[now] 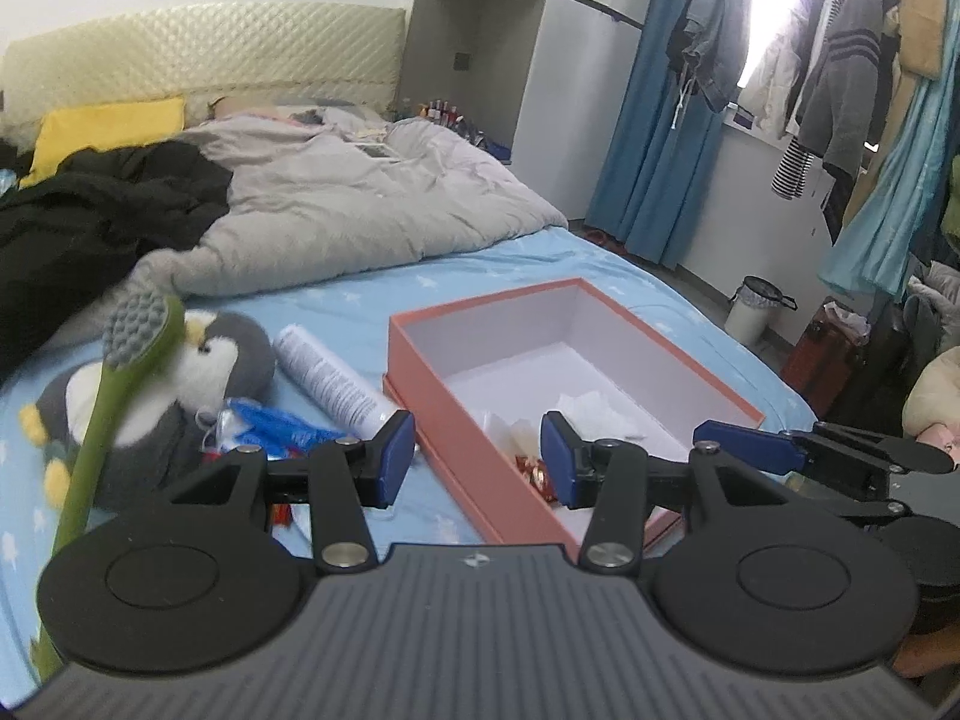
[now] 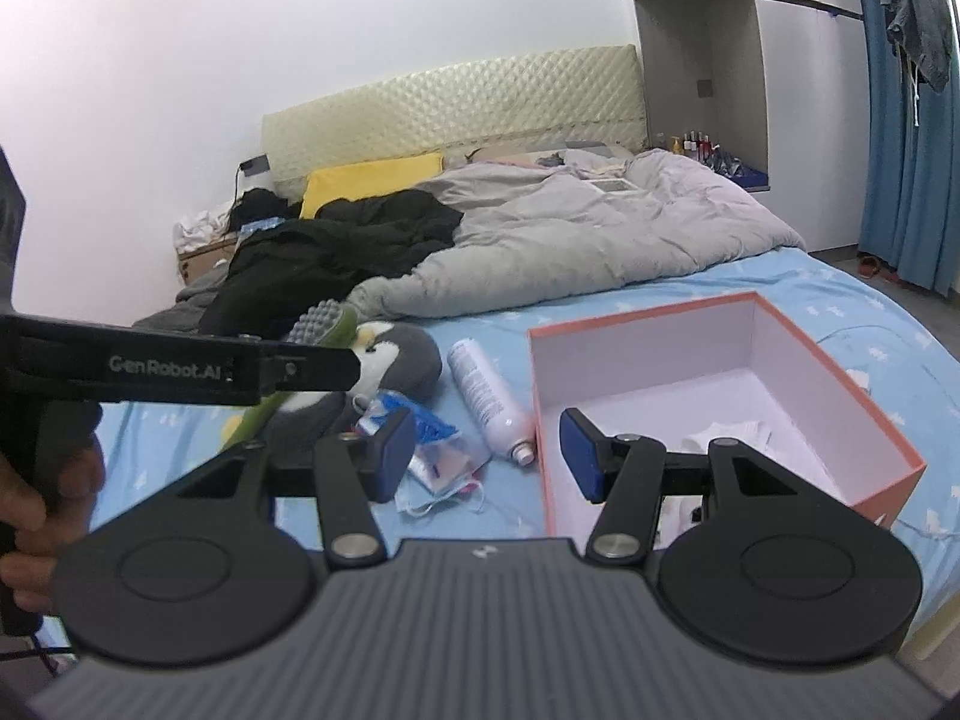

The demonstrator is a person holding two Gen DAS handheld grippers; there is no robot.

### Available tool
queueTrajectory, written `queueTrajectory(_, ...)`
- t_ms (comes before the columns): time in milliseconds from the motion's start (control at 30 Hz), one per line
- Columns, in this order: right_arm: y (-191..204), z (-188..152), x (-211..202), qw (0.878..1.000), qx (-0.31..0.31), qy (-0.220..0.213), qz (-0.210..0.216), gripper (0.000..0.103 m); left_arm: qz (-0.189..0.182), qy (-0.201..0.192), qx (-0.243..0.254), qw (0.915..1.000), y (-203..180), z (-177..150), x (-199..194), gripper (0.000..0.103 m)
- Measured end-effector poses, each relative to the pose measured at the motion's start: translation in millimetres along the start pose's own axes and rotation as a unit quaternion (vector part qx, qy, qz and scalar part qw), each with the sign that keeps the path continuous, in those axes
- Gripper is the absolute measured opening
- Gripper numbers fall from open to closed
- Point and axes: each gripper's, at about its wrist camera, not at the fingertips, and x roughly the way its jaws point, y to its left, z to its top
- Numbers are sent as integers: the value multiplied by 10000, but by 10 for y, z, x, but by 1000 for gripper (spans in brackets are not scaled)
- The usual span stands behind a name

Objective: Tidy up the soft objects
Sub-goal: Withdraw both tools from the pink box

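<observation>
A grey and white penguin plush lies on the blue bed sheet, left of an open pink box. A green brush with a grey head leans across the plush. A white tube and a blue packet with a face mask lie between plush and box. My left gripper is open and empty over the box's near left wall. My right gripper is open and empty, hovering near the box's left wall; the plush lies to its left. The box holds white paper and a red wrapper.
A grey duvet, black clothing and a yellow pillow cover the far half of the bed. Clothes hang by blue curtains at the right. A white bin stands on the floor.
</observation>
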Motion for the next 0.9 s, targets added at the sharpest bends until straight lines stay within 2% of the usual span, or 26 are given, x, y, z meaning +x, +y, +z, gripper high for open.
queueTrajectory(367, 282, -274, 86, 9987, -127, 353, 359, 56, 298, 76, -417, 9987, 301, -451, -224, 52)
queueTrajectory(800, 540, -676, 41, 9956, -239, 645, 629, 56, 563, 388, -886, 9937, 532, -1090, -438, 52)
queueTrajectory(900, 620, -755, 56, 9943, -297, 730, 721, 56, 735, 375, -857, 9929, 565, -1182, -488, 52)
